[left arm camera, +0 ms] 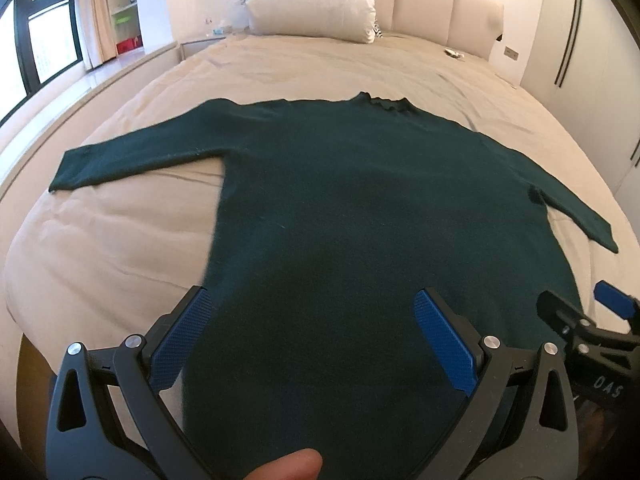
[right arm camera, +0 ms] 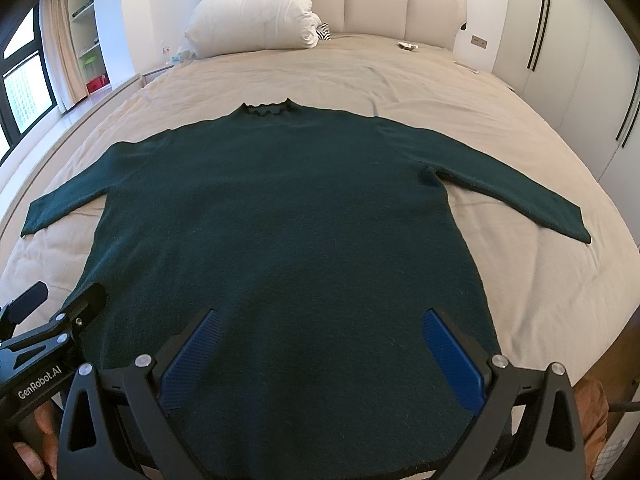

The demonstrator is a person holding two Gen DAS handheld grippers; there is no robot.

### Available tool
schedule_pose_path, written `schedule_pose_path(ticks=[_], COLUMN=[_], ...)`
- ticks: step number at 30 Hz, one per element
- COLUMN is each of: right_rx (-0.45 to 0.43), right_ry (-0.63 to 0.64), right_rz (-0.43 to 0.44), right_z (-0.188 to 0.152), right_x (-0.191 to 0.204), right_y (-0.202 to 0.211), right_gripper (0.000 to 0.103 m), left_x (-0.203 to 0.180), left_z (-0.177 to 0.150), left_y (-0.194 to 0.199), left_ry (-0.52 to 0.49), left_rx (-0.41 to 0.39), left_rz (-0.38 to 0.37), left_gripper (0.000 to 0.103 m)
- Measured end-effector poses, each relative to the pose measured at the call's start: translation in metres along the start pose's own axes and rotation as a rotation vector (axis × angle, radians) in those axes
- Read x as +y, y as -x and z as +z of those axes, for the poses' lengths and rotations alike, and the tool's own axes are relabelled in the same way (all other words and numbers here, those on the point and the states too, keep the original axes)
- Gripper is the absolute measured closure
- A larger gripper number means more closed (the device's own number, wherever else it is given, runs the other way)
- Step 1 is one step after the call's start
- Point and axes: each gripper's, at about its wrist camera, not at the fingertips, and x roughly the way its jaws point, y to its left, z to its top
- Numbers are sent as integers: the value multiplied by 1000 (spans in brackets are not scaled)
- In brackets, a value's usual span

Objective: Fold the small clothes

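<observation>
A dark green long-sleeved sweater (left arm camera: 340,200) lies flat on the beige bed, neck away from me, both sleeves spread out; it also shows in the right wrist view (right arm camera: 288,208). My left gripper (left arm camera: 314,300) is open and empty, hovering over the sweater's lower left part near the hem. My right gripper (right arm camera: 322,320) is open and empty over the lower right part of the hem. The right gripper's tips show in the left wrist view (left arm camera: 576,304). The left gripper's tips show in the right wrist view (right arm camera: 64,296).
The bed (left arm camera: 120,216) has a beige cover, with a white pillow (left arm camera: 316,0) and padded headboard (right arm camera: 380,4) at the far end. A small white object (right arm camera: 407,45) lies near the headboard. A window (left arm camera: 36,32) is left, wardrobe doors (right arm camera: 580,60) right.
</observation>
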Motion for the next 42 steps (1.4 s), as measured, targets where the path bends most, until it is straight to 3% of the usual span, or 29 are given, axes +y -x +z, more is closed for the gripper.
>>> schedule_pose_path(ticks=[4,6,10,12,14,17,18,19,22,24,27,29,32,35,40,42], right_rx=[-2,-4,-10,-11,-17,-20,-17,-11,4,13,22,34,41,51,77,83], right_ry=[8,10,-8,-6,3,22,25,31,45,48,53,56,70,83,77,74], right_rz=[1,0,12,15,15,17,17,19,9,6,-2,0,1,1,2,2], right_z=[4,7,16,20,26,32,34,35,37,38,42,46,48,50,52,52], right_x=[2,2,3,5,9,17,19,21,26,29,35,39,47,52,54,54], right_y=[-1,-2,-4,-6,-6,-10,-12,-16,-25,-30,-39,-45,-52,-59,-71,-74], right_gripper=[0,0,0,0,0,0,0,0,0,0,0,0,0,0,0,0], left_x=[23,49,118,153,176,200,207,220,249,267,272,272,290,326,400,415], left_z=[11,25,49,57,54,41,37,35,46,59,87,94,97,92,64,59], left_y=[-2,6,11,-8,-30,-72,-76,-75,-58,-36,20,32,18,-5,-71,-94], left_ry=[30,92,319,446,546,687,728,776,757,719,508,448,512,686,1137,1225], left_rx=[-14,-76,-146,-100,-8,214,211,155,-13,-142,-457,-536,-485,-455,-361,-359], left_rz=[-1,24,-98,-237,-325,-441,-478,-499,-440,-316,-43,14,56,-50,-230,-253], left_gripper=[0,0,0,0,0,0,0,0,3,4,2,0,0,0,1,1])
